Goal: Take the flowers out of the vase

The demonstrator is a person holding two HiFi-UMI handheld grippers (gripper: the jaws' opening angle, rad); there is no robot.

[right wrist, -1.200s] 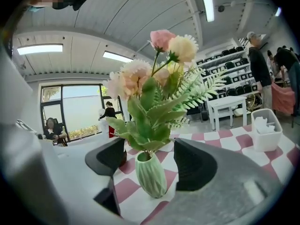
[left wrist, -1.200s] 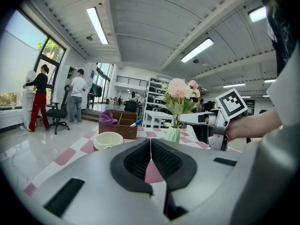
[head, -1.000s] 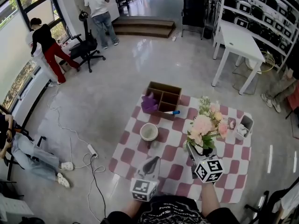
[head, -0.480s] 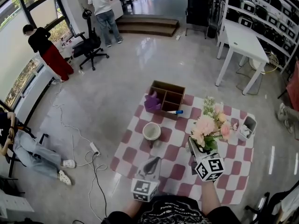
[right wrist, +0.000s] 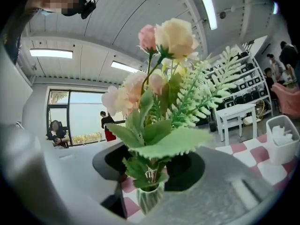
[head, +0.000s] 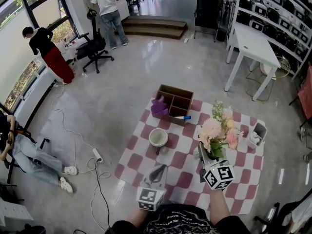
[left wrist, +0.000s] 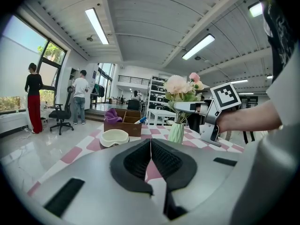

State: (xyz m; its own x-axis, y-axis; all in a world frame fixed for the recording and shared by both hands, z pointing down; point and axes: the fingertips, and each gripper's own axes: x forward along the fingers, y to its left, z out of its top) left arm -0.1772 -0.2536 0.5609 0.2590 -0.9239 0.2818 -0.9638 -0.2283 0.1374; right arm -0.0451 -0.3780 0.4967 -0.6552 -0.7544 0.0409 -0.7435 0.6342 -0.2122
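The right gripper (right wrist: 150, 167) is level with the neck of the vase (right wrist: 150, 198). Its fingers (right wrist: 108, 161) stand about half open, one on each side of the flower stems, and have just been closing. The stems and lower leaves sit between them just above the vase mouth. A gap shows between the dark pad at the left of the right gripper view and the stems, so the pads are not pressing yet. In the head view this gripper (head: 205, 154) is at lower right, and its marker cube is just below the vase (head: 216, 153).

The left gripper (left wrist: 150, 149) has its fingers fully together with nothing between them. It hovers at lower centre of the head view (head: 158, 169), well apart from the vase.

The flowers (right wrist: 159, 93) stand upright in the vase, stems vertical and blooms pointing up: pink and cream roses with green fern sprigs and broad toothed leaves. In the head view the bunch (head: 217, 129) is right of centre, on a pink-and-white checked mat (head: 146, 160) spread on the floor. In the left gripper view the pale green vase (left wrist: 176, 132) is right of centre, upright on the mat.

Elsewhere on the mat are a white bowl (head: 157, 137) left of the vase, a wooden box (head: 176, 99) with compartments at the upper edge, and a purple cloth (head: 158, 107) at the box's left corner
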